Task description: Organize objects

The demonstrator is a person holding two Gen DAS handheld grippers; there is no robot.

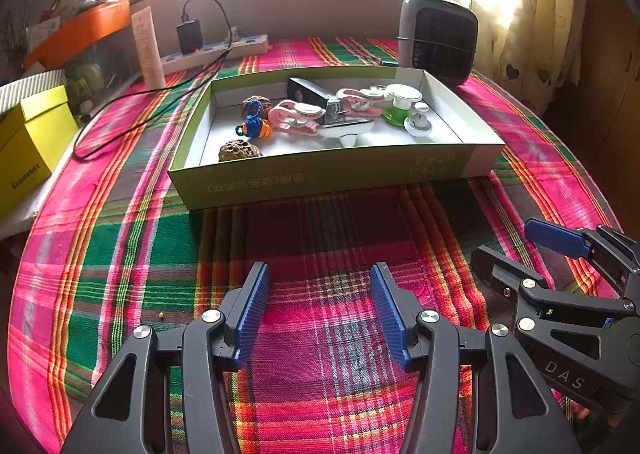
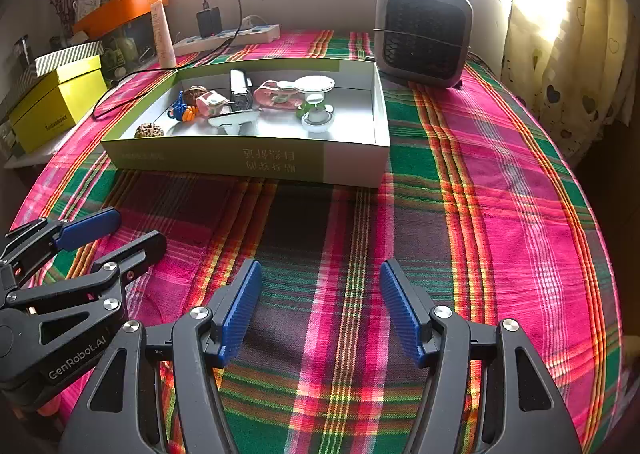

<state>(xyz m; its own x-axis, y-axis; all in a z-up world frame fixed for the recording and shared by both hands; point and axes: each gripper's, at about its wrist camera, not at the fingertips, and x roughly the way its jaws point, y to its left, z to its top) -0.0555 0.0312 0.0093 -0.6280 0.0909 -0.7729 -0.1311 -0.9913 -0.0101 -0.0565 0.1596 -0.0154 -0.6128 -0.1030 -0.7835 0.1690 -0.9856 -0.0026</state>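
A shallow green-and-white cardboard box [image 1: 320,174] [image 2: 248,162] lies on the plaid tablecloth ahead of both grippers. It holds two brown walnut-like balls [image 1: 239,150], a blue-and-orange knotted charm [image 1: 253,125], pink clips [image 1: 294,116], a black rectangular item [image 1: 310,92], a white boat-shaped piece [image 1: 346,132] and white-and-green round pieces [image 1: 404,102]. My left gripper [image 1: 320,274] is open and empty above the cloth, well short of the box. My right gripper [image 2: 320,270] is open and empty, beside the left gripper [image 2: 112,232].
A grey fan heater [image 1: 440,38] [image 2: 424,34] stands behind the box at right. A power strip with a black charger [image 1: 212,50] and a cable lie behind it. A yellow box [image 1: 28,142] and an orange-lidded bin [image 1: 80,30] sit at left. A curtain [image 2: 560,34] hangs at right.
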